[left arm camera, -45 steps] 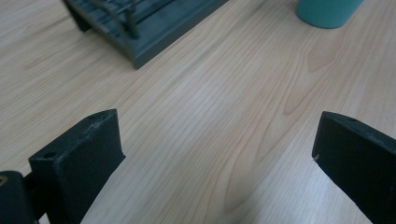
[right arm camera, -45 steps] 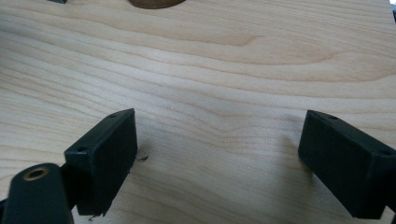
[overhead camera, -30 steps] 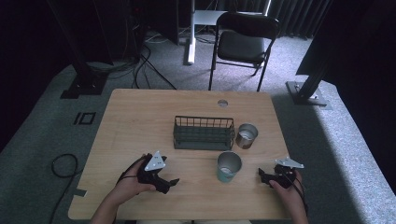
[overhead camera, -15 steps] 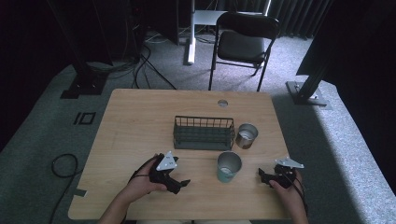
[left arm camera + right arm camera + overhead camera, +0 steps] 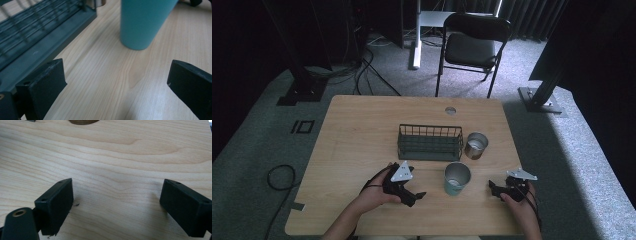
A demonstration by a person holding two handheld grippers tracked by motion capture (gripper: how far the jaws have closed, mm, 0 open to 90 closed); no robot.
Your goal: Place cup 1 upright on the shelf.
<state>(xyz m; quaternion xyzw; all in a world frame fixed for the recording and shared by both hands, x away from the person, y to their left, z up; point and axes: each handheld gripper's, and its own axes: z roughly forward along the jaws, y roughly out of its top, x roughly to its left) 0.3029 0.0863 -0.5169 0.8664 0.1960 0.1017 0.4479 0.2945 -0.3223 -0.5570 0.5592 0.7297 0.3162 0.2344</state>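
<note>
Tongs first: the left tongs [image 5: 412,192] sit low over the near part of the wooden surface [image 5: 362,130], jaws spread wide and gripping nothing, aimed rightward at the teal cup [image 5: 457,178], which stands upright just beyond them and apart from the jaws. Right tongs [image 5: 497,189] rest near the right edge, jaws also wide over bare wood. Behind the cup, the dark wire basket [image 5: 430,142] stands mid-surface, with a smaller metal cup [image 5: 475,145] just to its right.
</note>
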